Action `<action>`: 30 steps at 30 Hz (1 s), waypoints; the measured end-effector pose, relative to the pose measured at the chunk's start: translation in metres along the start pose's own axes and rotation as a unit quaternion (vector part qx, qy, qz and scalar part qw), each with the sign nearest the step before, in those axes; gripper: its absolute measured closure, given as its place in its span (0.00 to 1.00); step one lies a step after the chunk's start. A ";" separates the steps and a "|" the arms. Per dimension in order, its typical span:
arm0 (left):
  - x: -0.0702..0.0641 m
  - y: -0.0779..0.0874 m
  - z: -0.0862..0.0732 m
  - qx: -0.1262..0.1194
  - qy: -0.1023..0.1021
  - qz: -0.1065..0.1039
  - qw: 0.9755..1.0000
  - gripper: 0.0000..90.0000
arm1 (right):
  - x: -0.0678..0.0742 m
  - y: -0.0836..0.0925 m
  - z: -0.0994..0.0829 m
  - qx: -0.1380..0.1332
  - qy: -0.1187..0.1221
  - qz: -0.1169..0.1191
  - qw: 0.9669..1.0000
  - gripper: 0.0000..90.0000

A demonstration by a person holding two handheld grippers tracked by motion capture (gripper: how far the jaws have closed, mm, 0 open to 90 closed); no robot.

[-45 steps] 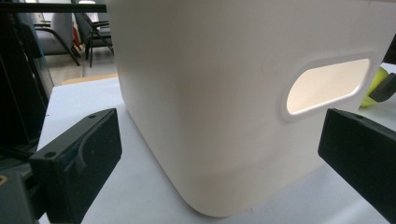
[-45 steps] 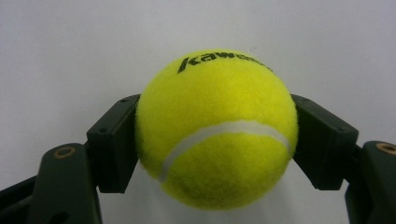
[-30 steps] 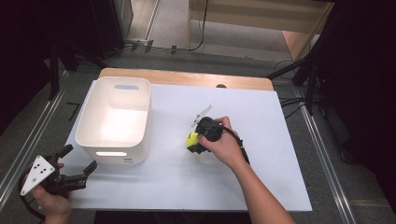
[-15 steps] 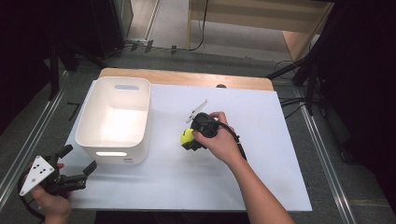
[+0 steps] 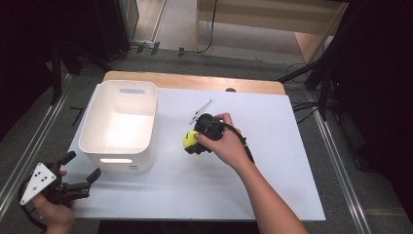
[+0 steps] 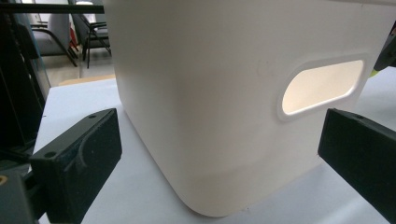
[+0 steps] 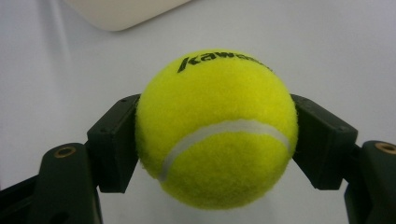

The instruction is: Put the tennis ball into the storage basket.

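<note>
Right gripper (image 5: 194, 142) had its jaws clamped on the fuzzy yellow tennis ball (image 7: 217, 128), just right of the white plastic bin (image 5: 119, 127). Looked like the carry step; next it'd need lifting over the rim. Left gripper (image 5: 80, 181) sat open-jawed by the bin's near corner.

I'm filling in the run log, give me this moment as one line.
right gripper: shut on tennis ball | left gripper: open, facing white bin | ball: right of bin, outside it
</note>
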State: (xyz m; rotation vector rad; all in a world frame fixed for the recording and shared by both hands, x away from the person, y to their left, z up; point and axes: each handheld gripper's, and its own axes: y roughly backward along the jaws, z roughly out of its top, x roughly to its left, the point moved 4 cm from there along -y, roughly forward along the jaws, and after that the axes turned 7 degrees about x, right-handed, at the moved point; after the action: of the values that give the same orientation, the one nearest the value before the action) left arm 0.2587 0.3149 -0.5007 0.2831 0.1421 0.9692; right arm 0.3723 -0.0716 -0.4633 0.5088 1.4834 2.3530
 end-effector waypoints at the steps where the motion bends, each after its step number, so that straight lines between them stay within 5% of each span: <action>1: 0.000 0.000 0.000 0.000 0.000 0.000 1.000 0.00 | 0.000 0.001 0.001 0.001 0.002 0.003 1.000 0.26; 30: -0.001 0.000 -0.001 0.003 -0.004 -0.004 1.000 0.00 | 0.010 0.013 0.029 -0.008 0.023 0.019 1.000 0.26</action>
State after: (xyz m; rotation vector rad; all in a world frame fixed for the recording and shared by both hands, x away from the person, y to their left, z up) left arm 0.2578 0.3139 -0.5013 0.2914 0.1389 0.9599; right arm 0.3760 -0.0496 -0.4381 0.4866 1.4864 2.4201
